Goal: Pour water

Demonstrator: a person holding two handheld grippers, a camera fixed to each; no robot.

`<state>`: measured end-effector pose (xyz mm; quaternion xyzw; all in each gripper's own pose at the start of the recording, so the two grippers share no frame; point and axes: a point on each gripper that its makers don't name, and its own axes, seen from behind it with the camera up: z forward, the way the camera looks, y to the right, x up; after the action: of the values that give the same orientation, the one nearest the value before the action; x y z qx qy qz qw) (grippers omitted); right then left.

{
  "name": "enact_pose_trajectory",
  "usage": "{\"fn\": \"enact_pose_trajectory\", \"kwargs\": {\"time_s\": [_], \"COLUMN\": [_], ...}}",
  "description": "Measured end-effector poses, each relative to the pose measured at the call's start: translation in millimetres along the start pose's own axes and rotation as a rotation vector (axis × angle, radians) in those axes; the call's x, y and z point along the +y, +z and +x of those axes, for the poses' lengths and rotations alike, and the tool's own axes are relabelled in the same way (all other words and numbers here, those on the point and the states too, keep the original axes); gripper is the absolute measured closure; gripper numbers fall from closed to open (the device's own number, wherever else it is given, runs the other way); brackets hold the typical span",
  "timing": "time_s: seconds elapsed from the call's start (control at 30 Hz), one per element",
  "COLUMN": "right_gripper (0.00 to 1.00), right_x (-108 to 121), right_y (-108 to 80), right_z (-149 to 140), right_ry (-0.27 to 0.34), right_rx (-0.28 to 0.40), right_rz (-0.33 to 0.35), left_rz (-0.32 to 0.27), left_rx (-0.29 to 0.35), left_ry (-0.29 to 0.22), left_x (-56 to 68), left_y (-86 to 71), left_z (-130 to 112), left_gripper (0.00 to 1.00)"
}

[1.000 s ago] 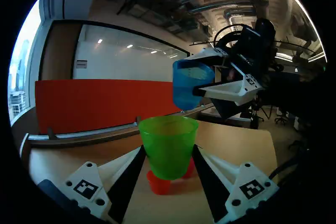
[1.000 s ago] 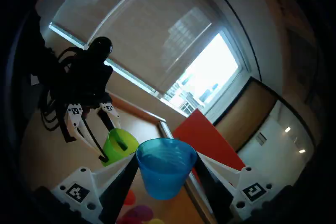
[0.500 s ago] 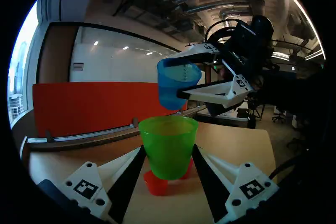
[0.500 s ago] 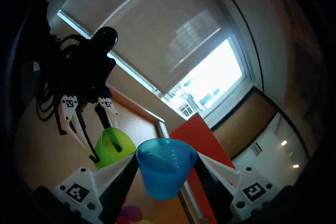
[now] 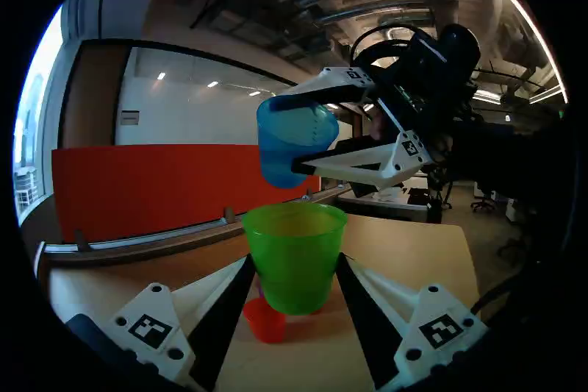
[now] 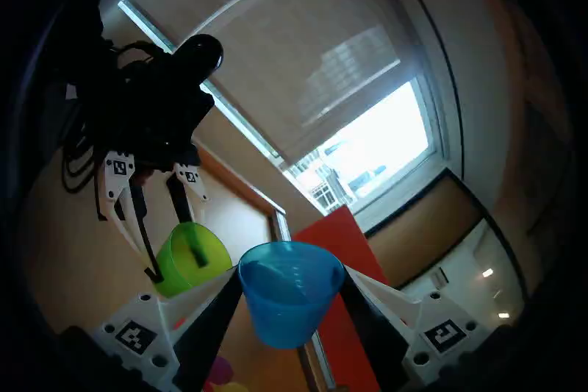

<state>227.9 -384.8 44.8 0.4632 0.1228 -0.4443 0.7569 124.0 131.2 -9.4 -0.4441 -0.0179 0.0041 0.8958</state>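
Aloft, one blue cup (image 5: pixel 294 143) tilts above one green cup (image 5: pixel 295 258).

Translucent glossy plastic: green cup (image 5: pixel 295 256), blue cup (image 6: pixel 291 293).

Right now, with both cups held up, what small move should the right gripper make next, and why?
Probably tip the blue cup a little further, its lip over the green cup. The right gripper holds the blue cup tilted just above the green cup's rim, the left gripper holds the green cup upright, and I see no water falling yet.
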Motion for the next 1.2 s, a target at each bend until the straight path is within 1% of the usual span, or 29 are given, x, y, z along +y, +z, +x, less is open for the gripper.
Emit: {"fn": "enact_pose_trajectory", "kwargs": {"time_s": [0.23,0.43,0.87,1.2], "right_gripper": [0.09,0.09,0.09,0.09], "right_x": [1.4,0.6,-0.4,2.6], "right_y": [-0.8,-1.6,-2.3,-3.4], "right_z": [2.1,3.4,10.1,8.3], "right_ry": [-0.038,-0.075,-0.153,-0.191], "right_rx": [0.001,-0.003,0.000,-0.010], "right_rz": [0.003,0.008,0.003,-0.006], "left_rz": [-0.019,-0.026,-0.031,-0.030], "left_rx": [-0.001,-0.003,-0.004,-0.006], "left_ry": [0.006,0.006,0.006,0.009], "left_x": [7.8,11.1,12.0,11.7], "left_y": [2.2,3.8,4.9,4.9], "left_z": [-0.3,-1.9,-1.6,-2.2], "left_gripper": [0.21,0.21,0.21,0.21]}}
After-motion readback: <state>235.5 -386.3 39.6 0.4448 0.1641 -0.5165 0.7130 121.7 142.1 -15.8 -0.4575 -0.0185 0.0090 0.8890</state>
